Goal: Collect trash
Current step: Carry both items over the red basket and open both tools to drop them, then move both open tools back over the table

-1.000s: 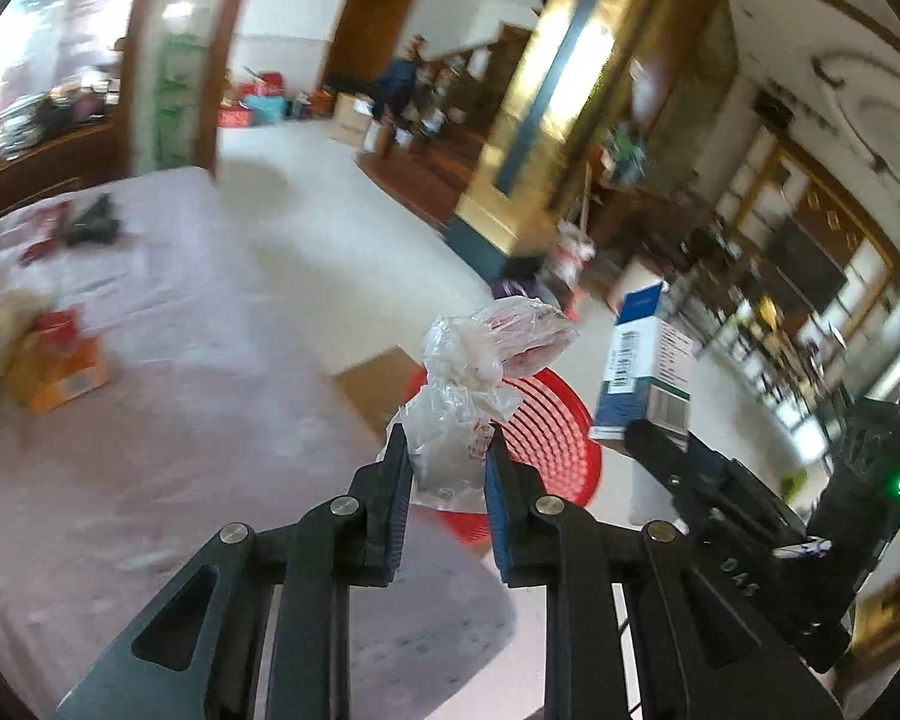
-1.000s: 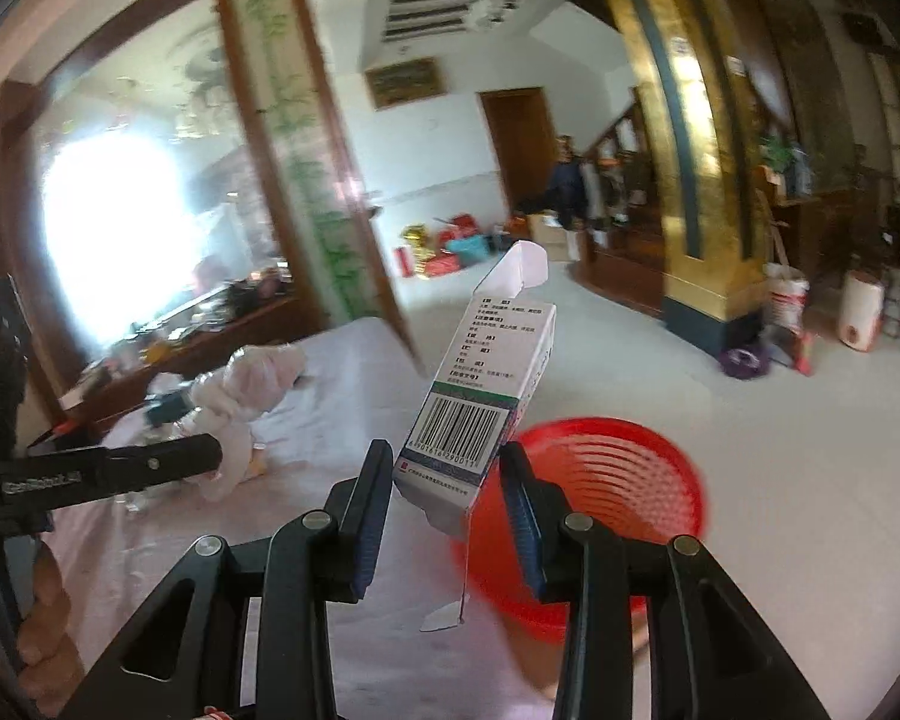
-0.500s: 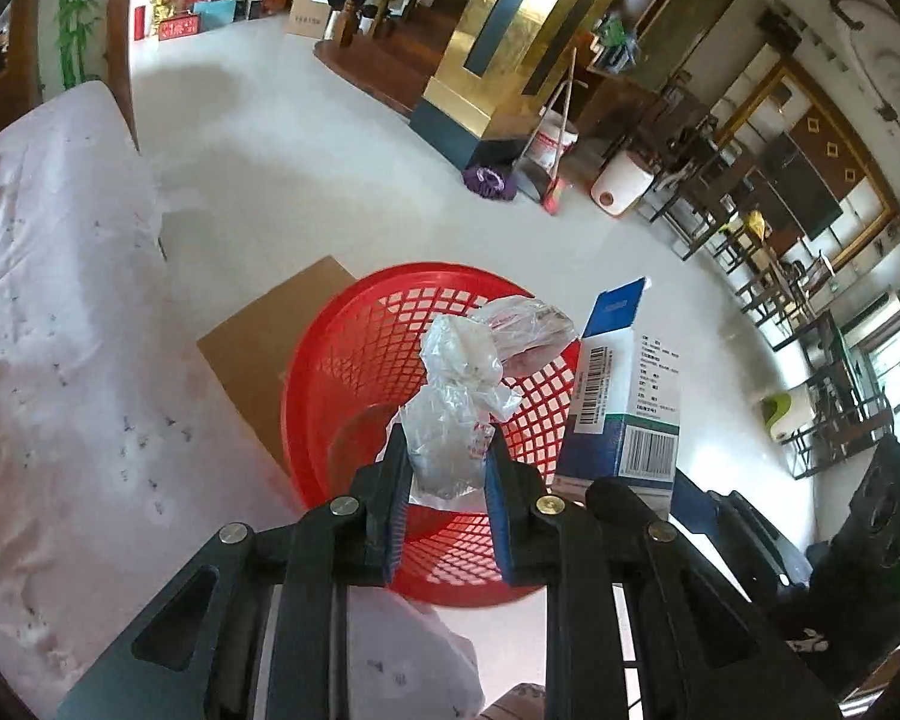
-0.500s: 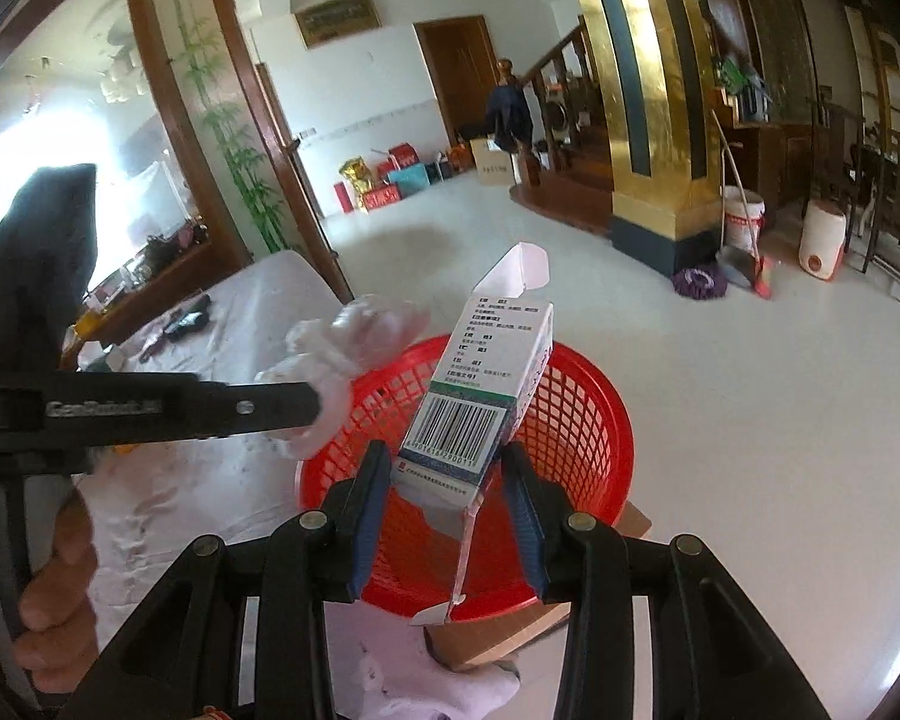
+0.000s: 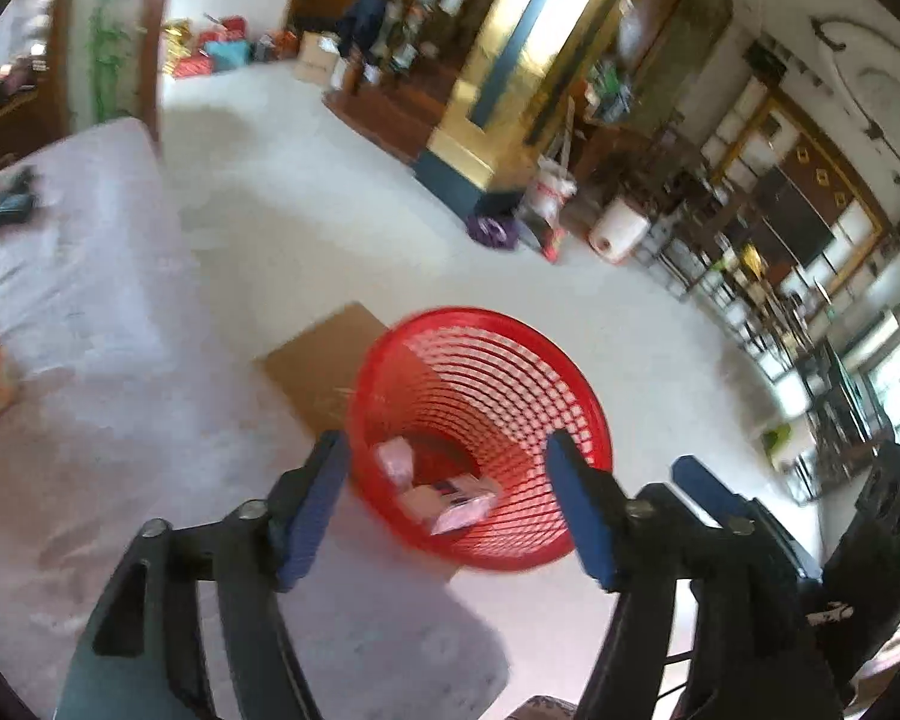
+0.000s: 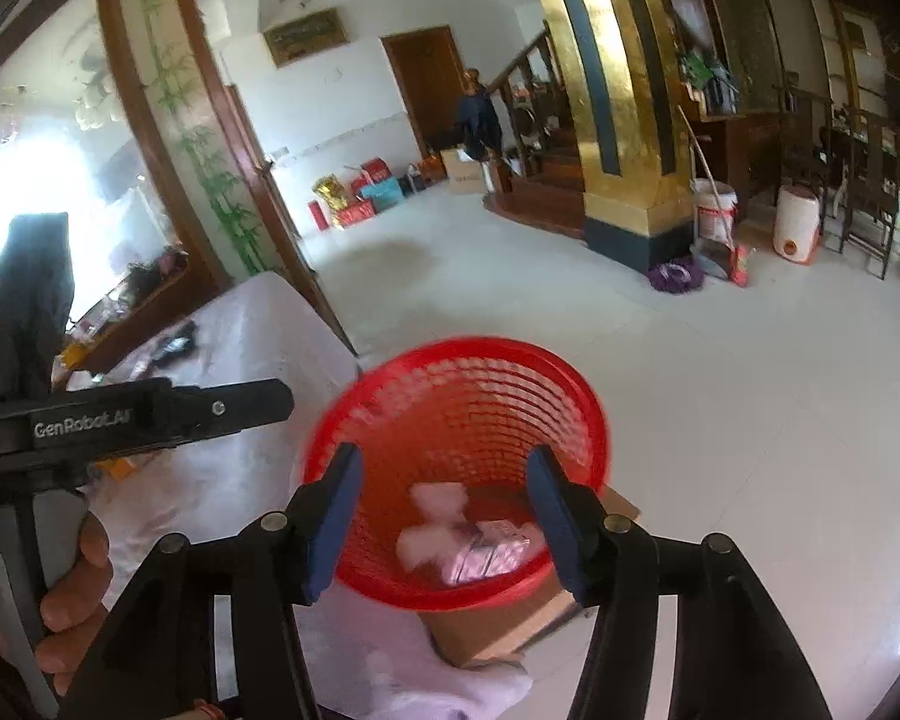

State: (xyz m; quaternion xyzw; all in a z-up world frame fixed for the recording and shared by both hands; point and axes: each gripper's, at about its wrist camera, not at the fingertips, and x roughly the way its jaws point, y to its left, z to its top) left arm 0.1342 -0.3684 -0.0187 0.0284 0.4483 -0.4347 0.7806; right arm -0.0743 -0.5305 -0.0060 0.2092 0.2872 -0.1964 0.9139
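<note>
A red mesh basket stands on a cardboard sheet on the floor beside the table; it also shows in the right wrist view. Inside lie a crumpled plastic bag and a carton; both also show in the left wrist view, the bag and the carton. My left gripper is open and empty above the basket. My right gripper is open and empty above the basket too. The left gripper's body shows at the left of the right wrist view.
A table with a pale cloth lies at the left, with small items at its far end. A gold pillar, buckets and chairs stand across the pale floor. A person stands by the far door.
Both grippers have opened. The plastic bag and the carton have dropped into the red basket. Both views have tilted up slightly away from the basket.
</note>
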